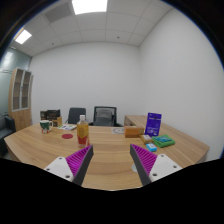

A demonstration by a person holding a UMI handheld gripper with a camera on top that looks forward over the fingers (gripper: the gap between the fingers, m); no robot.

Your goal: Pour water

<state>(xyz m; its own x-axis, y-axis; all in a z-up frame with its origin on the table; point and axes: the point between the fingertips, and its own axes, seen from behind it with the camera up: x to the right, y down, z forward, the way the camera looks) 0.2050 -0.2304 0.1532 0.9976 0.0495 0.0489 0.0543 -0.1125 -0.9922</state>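
My gripper (112, 160) hangs open above the wooden table (110, 150), its purple pads wide apart with only bare tabletop between them. Beyond the left finger (80, 160) stands a bottle of orange liquid (83, 129) with a red cap. A small red thing (68, 137) lies just left of the bottle. Farther left on the table is a cup or mug (46, 126). None of these touches the fingers.
A purple box (153, 123) stands upright at the right side, with a brown box (133, 131) beside it and a green flat item (162, 142) in front. Two office chairs (104, 116) are behind the table. A cabinet (20, 95) stands at the left wall.
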